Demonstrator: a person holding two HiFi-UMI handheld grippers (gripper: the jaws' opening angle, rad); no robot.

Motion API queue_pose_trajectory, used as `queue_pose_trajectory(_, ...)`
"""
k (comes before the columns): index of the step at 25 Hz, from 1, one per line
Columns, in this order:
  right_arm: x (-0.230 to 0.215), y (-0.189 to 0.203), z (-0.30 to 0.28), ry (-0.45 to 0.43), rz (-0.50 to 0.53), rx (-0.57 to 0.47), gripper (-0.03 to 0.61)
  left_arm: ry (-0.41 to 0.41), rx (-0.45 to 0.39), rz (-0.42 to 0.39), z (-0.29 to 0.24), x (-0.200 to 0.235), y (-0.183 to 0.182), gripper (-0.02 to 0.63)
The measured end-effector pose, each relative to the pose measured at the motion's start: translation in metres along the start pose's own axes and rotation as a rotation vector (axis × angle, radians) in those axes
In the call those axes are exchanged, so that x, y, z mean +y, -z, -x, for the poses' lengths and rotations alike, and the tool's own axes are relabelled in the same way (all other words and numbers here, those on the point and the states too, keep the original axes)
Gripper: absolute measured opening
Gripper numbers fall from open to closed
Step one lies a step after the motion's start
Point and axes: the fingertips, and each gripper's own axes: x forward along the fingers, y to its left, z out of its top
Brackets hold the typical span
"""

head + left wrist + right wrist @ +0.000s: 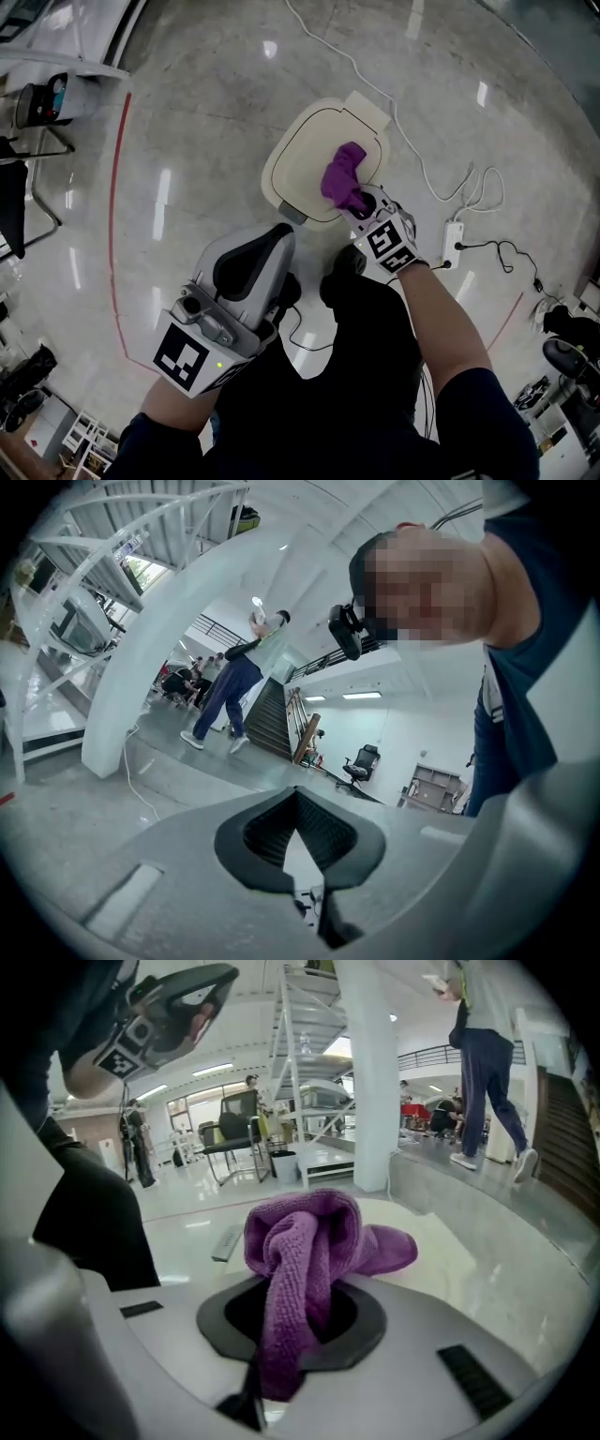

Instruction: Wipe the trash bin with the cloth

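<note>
A cream trash bin (305, 159) with a shut lid stands on the floor in front of me. My right gripper (364, 203) is shut on a bunched purple cloth (342, 178) and holds it on the lid's near right part. In the right gripper view the cloth (305, 1241) fills the space between the jaws and rests on the pale lid (450, 1246). My left gripper (251, 267) hangs to the near left of the bin, apart from it. Its view tilts up at the room; the left gripper (298, 834) is shut with nothing in it.
A white power strip (453, 242) with trailing cables (427, 173) lies on the floor right of the bin. A red line (114, 206) curves along the floor at left. A white column (364, 1072), an office chair (234, 1133) and a walking person (487, 1054) stand beyond.
</note>
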Motion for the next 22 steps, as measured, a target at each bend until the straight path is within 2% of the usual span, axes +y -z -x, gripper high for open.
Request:
queue_pose_trajectory(9,0.101,0.001,-0.020,-0.194,0.161,0.067,0.067,-0.003,0.013,-0.007,0.011,-0.010,-0.019,-0.002)
queue_pose_trajectory(15,0.091,-0.052,0.026,-0.101,0.084,-0.014,0.067,-0.005,-0.005,-0.020,0.028,-0.032,-0.057,-0.002)
queue_pose_trajectory(22,0.077,-0.107,0.115,-0.013,0.020,-0.040,0.067,0.001,-0.013,-0.041,0.056,-0.077,-0.118,-0.002)
